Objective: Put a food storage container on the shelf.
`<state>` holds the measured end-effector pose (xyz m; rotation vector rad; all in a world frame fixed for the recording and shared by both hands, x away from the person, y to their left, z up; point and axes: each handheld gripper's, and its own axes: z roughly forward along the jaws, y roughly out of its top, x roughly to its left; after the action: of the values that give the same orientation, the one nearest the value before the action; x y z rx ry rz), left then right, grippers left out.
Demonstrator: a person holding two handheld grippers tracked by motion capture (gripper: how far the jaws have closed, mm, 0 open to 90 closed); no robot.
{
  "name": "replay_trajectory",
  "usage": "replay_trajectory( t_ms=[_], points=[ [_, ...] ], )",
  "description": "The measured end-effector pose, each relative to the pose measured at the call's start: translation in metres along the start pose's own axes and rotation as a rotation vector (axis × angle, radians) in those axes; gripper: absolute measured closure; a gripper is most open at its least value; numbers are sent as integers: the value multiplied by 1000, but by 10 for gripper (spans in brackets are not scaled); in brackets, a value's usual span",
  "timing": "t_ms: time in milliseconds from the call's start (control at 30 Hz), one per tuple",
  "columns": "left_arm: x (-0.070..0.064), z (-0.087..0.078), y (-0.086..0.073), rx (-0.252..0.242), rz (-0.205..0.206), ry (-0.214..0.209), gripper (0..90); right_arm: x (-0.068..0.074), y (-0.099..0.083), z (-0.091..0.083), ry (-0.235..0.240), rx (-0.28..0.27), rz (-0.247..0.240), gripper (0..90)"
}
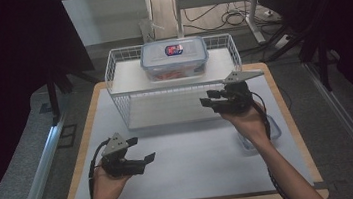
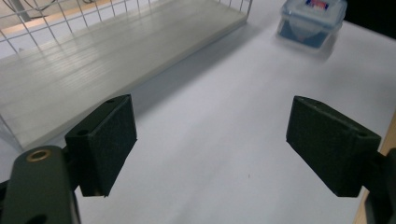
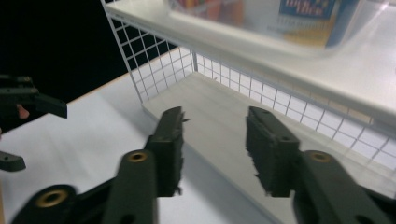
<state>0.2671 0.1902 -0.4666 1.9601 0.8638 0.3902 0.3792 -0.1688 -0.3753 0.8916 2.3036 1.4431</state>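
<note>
Both grippers gape empty: left gripper [image 1: 142, 151] wide, right gripper [image 1: 208, 101] narrower, ahead of it the white wire two-tier rack [image 1: 124, 105].

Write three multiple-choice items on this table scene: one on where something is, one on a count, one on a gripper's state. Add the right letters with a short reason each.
1. Where is the large lidded box?
A. On the rack's top shelf
B. On the floor
C. Between the left gripper's jaws

2. How many lidded boxes are in the high view?
A. Two
B. Four
C. None

3. How do the left gripper's jaws stand?
A. Clamped on a box
B. Wide apart, holding nothing
C. Shut on the rack's wire

Answers:
1 A: it sits on the upper board of the wire rack.
2 A: one on the rack, one small box on the table beside the right forearm.
3 B: the left gripper view shows bare table between the pads.
</note>
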Motion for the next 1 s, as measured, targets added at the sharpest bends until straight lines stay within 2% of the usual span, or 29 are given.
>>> replay_trajectory(
  t_ms=[100, 200, 300, 400, 500, 567, 667, 733, 867, 1000],
  points=[
    [-4, -1, -5, 25, 13, 9, 147, 5, -11, -4, -9, -2, -23, 452],
    [-8, -1, -11, 43, 22, 4, 115, 12, -25, -9, -26, 19, -57, 381],
    [-13, 0, -20, 67, 50, 11, 83, 16, -38, -13, -27, 25, -75, 327],
    [-17, 1, -26, 76, 80, 22, 71, 20, -54, -17, -29, 25, -69, 281],
    [-21, 3, -32, 80, 96, 37, 59, 23, -63, -19, -41, 65, -87, 236],
    [-24, 5, -37, 87, 102, 69, 73, 25, -70, -20, -43, 57, -86, 210],
    [-27, 5, -43, 97, 117, 91, 76, 29, -82, -21, -34, 46, -73, 170],
    [-27, 3, -47, 82, 98, 85, 90, 33, -91, -21, -20, 48, -63, 153],
    [-25, -2, -54, 50, 56, 58, 94, 41, -105, -22, -14, 55, -75, 122],
    [-27, -4, -58, 88, 33, 87, 76, 47, -115, -26, -6, 46, -78, 109]
  ],
)
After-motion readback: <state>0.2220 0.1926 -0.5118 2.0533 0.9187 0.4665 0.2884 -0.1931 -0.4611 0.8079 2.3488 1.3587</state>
